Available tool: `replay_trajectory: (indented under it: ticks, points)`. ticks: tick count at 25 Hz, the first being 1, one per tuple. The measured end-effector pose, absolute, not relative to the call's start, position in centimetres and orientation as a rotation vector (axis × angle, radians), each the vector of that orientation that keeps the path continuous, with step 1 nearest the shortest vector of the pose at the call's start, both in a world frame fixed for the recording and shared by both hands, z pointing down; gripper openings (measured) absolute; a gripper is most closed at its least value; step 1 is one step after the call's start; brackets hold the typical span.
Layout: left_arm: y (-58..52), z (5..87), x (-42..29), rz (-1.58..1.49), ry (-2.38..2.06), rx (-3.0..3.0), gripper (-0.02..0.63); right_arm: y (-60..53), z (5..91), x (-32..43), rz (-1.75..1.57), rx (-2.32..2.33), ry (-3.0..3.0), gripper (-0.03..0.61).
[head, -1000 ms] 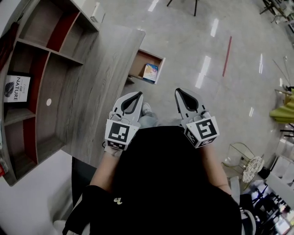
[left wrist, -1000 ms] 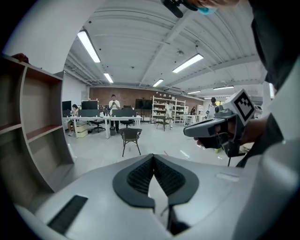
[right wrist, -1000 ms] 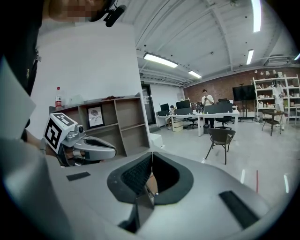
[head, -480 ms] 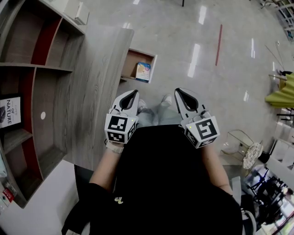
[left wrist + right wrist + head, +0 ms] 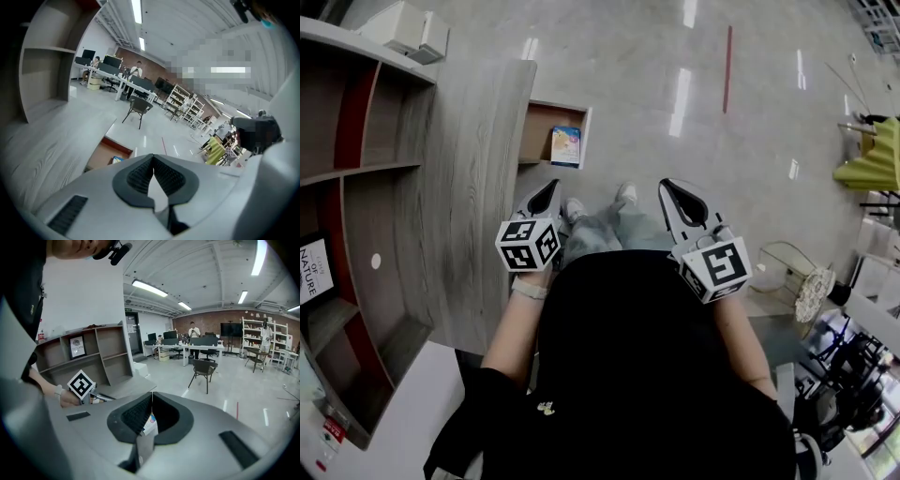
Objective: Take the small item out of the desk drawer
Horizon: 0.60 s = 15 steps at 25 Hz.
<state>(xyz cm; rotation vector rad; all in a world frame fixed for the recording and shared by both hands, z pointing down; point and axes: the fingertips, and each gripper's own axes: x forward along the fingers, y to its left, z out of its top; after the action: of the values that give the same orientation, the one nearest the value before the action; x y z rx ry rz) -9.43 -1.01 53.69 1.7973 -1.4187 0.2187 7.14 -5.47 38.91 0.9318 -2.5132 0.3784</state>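
Left gripper [image 5: 549, 187] and right gripper [image 5: 667, 187] were both closed and empty. The small item [image 5: 566, 145] lay in the open drawer [image 5: 535, 131] of the desk [image 5: 473, 178], beyond the person's shoes [image 5: 574, 208]; shelf unit [image 5: 356, 178] stood at left.

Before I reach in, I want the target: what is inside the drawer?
One small colourful item lies on the drawer's bare wooden bottom. Any part under the desk is covered.

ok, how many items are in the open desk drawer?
1. A small colourful item lies at the pulled-out end of the drawer. The rest of the visible drawer floor is bare, but the part under the desk top is hidden and might hold more.
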Motion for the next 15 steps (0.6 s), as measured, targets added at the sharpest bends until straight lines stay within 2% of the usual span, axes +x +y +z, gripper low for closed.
replay_trajectory:
  ticks: [15]
  points:
    - [-2.7, 65.5, -8.8, 0.096, -1.308, 1.446, 0.009, -6.5, 40.4, 12.3, 0.379, 1.047, -2.381, -0.002]
